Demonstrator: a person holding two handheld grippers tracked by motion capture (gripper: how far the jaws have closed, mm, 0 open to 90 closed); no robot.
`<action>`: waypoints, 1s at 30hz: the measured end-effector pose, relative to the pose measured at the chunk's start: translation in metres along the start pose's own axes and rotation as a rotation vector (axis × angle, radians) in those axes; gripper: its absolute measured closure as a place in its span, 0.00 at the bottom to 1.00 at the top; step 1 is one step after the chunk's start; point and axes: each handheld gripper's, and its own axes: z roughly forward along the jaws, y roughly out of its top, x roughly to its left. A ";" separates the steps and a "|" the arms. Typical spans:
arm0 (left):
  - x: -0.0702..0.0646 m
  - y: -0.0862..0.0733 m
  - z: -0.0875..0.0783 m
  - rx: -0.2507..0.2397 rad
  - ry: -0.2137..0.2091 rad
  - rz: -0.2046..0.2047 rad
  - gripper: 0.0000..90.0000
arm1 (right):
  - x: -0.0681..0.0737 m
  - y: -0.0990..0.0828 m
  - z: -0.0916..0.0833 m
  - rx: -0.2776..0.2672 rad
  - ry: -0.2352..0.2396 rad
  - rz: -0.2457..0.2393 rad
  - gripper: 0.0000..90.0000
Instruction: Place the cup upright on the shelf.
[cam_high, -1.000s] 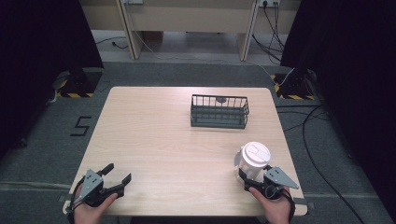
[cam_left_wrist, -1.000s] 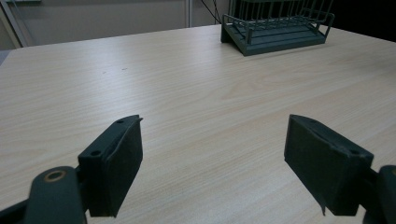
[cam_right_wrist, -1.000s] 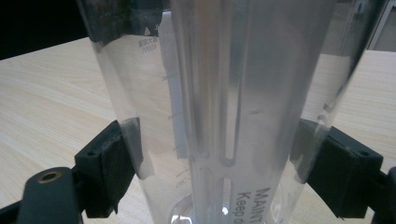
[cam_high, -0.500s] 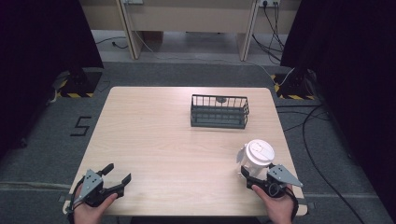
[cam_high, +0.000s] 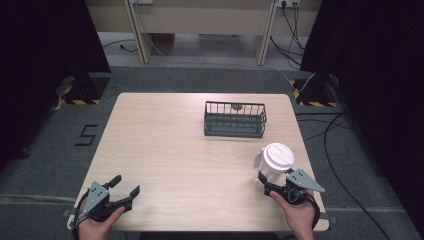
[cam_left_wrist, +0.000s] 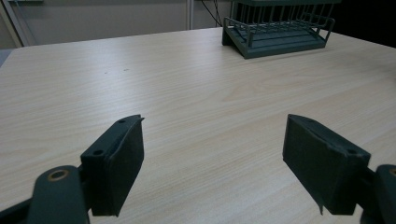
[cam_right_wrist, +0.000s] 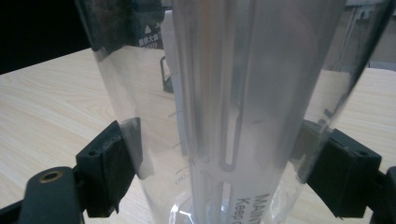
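Currently, your right gripper has its jaws set on either side of the clear plastic jug, which stands upright near the table's right front corner, white lid on top; in the right gripper view both pads press against the jug's wall, so I judge the grip made. Compared with a second ago, the jug and your right hand sit in nearly the same spot, shifted only slightly; the jug has not been lifted or carried. That suggests the grasp has just been secured and the transfer is yet to begin. Your left gripper rests at the table's left front corner with its jaws spread wide and nothing between them, as the left gripper view confirms over bare wood; it has not moved across the earlier frames. The dark wire basket stands well apart from the jug, toward the far right of the table, unchanged. It is a likely destination, though that is my judgement only.
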 end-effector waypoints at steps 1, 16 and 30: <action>0.000 0.000 0.000 0.000 -0.001 0.000 0.22 | 0.000 0.003 0.003 0.001 0.004 0.001 0.20; 0.000 -0.001 0.000 0.003 0.000 -0.009 0.22 | -0.004 0.017 0.017 -0.012 -0.005 -0.002 0.20; 0.001 -0.001 0.000 0.001 0.001 -0.019 0.22 | -0.004 0.034 0.033 0.000 -0.006 -0.017 0.20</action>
